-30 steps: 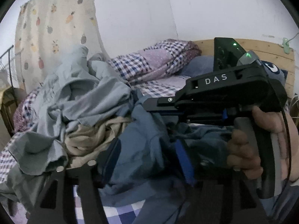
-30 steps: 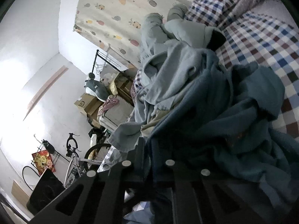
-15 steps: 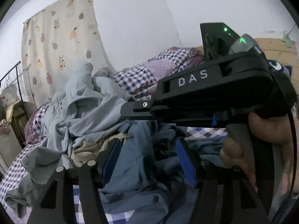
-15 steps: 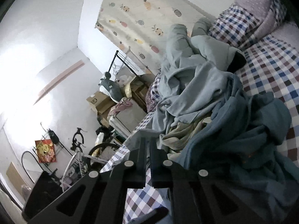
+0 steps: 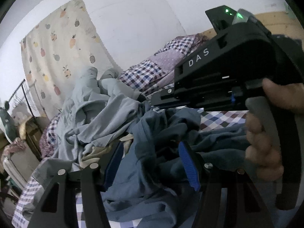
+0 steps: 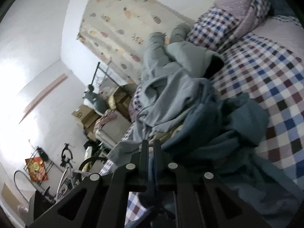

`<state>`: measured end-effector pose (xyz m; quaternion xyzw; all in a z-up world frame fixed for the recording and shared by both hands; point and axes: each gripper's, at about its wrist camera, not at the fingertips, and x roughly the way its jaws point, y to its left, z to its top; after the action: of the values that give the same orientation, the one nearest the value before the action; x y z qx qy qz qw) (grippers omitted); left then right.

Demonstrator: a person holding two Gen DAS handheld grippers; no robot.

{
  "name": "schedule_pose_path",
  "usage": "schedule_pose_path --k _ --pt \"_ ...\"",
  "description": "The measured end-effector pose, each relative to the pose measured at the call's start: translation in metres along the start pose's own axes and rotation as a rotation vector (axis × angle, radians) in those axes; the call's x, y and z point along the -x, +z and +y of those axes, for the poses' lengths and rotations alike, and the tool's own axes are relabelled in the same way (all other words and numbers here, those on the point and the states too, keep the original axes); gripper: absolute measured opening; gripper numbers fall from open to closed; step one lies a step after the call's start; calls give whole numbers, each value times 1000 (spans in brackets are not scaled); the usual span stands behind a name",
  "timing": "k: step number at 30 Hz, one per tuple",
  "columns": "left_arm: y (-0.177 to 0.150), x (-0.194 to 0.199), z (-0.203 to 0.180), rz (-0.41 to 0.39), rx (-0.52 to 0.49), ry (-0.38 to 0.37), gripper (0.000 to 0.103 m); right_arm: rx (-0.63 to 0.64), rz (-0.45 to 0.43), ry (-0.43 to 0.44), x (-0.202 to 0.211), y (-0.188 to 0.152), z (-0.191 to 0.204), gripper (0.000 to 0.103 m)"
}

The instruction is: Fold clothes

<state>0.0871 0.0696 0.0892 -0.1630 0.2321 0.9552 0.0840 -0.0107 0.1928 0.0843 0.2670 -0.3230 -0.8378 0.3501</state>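
Note:
A dark blue garment lies crumpled on the checked bed sheet, in front of a pile of light grey-blue clothes and a beige piece. My left gripper is open, its blue-padded fingers straddling folds of the blue garment. My right gripper is shut on an edge of the blue garment, which hangs between its jaws. In the left wrist view the right gripper's black body and the hand holding it fill the right side.
A checked quilt and pillow lie at the head of the bed by a wooden headboard. A pineapple-print curtain hangs behind. Left of the bed stand boxes, a clothes rack and a bicycle.
Both grippers have risen and pulled back from the pile, the right one lifting the blue garment's edge with it. More wall, curtain and room show now.

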Motion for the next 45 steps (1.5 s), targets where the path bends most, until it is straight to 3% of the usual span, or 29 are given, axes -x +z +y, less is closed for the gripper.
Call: schedule_pose_path --k 5,13,16,18,29,37,38,40,42,45 --pt "2 -8 -10 35 -33 58 48 -14 -6 -24 4 2 -7 7" --pt "2 -11 -14 67 -22 136 47 -14 -24 -28 10 4 -8 7" --pt "1 -14 -14 78 -16 145 42 -10 -25 -28 10 4 -7 7" --pt "1 -15 -13 85 -14 147 33 -9 -26 -30 11 4 -7 7" --pt "-1 -17 -6 90 -1 153 14 -14 -27 -40 12 3 -9 7" --pt "0 -11 20 69 88 144 9 -12 -27 -65 11 3 -11 8" --pt "1 -9 26 65 110 141 9 -12 -28 -71 11 3 -11 9" --pt "2 -5 41 51 160 135 9 -11 -32 -93 12 3 -13 28" --pt "2 -1 57 36 213 129 9 -6 -34 -123 13 3 -15 38" --pt "-1 3 81 26 292 127 9 7 -33 -182 13 5 -19 40"
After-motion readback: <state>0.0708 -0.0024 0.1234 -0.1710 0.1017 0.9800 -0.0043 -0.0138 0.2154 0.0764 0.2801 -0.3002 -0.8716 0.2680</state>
